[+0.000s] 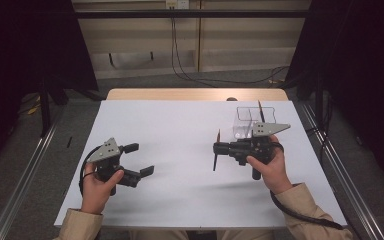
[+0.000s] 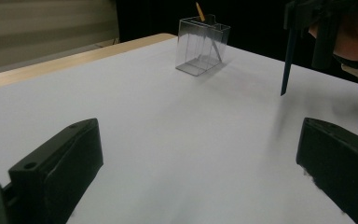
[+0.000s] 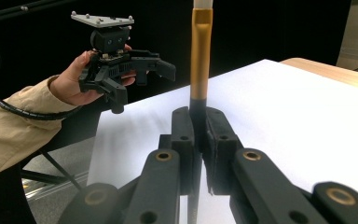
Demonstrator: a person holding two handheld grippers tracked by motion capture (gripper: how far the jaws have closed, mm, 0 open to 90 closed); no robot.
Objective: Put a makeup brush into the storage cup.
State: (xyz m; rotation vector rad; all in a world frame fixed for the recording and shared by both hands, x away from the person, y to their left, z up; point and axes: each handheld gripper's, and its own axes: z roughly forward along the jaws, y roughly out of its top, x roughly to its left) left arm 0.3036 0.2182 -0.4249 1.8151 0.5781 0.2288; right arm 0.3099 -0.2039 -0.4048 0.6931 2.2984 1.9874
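Note:
My right gripper [image 1: 221, 148] is shut on a thin dark stick [image 1: 216, 152] that stands nearly upright above the white tabletop [image 1: 180, 150]. In the right gripper view its jaws [image 3: 198, 119] clamp the stick [image 3: 200, 51] just below a gold band with a pale end above. My left gripper [image 1: 141, 159] hovers at the front left, jaws wide open with nothing between them [image 2: 198, 186]. A clear plastic box [image 1: 250, 121] stands at the back right behind the right gripper, with another stick [image 1: 260, 111] leaning in it. The left gripper view shows that box [image 2: 203, 46] far ahead.
A wooden table edge [image 1: 195, 94] shows beyond the white sheet. Metal rails [image 1: 25, 175] run along the floor on both sides, and black cables [image 1: 205, 80] lie on the floor behind the table. Dark curtains flank the space.

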